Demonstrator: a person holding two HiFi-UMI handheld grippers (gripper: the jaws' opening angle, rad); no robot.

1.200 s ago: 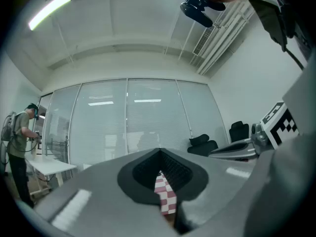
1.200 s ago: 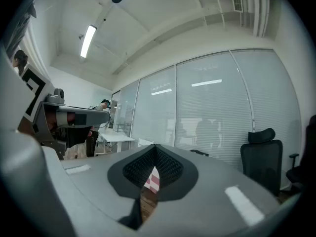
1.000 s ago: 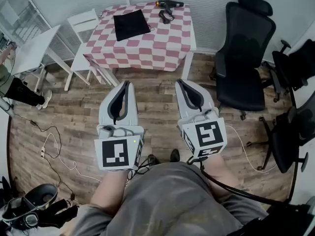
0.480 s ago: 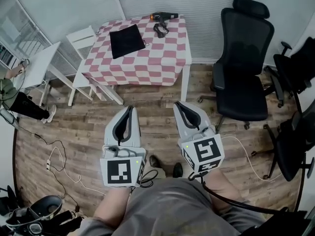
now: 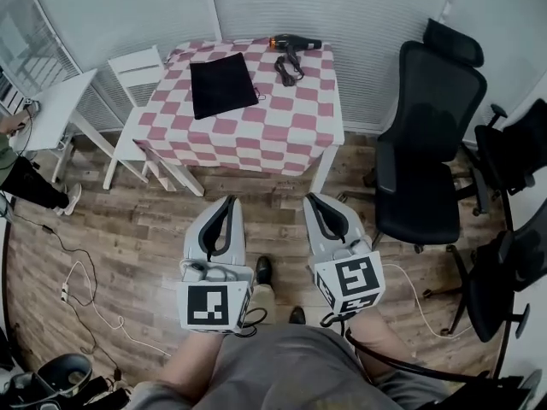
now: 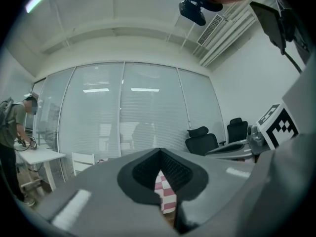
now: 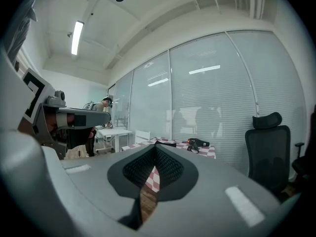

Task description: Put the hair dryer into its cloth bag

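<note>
Pink-and-white checked cloth covers the counter (image 5: 282,135), and both of the task's things lie on it, well apart from the person. The hair dryer (image 5: 295,43) sits at the far edge on its side, with its cord (image 5: 289,68) bunched just in front of it. The black cloth bag (image 5: 222,84) lies to its left, close by but not touching it.

The left gripper (image 5: 227,201) and the right gripper (image 5: 314,198) hang side by side above the wooden floor (image 5: 128,229), short of the counter. On each, the fingers are drawn together at the tips with only a thin slit between the pads, and nothing is held in either.

By my reading, the step in hand is the approach, and nothing has been grasped yet. To do it well, come up square to the near edge and spread both pairs of fingers before reaching. One gripper could lift an edge of the bag to hold the mouth wide. The other could take the dryer by its handle, watching that the loose cord does not snag.

The bag looks flat and limp, so I judge it empty. Which edge is its mouth I cannot tell from here.
</note>
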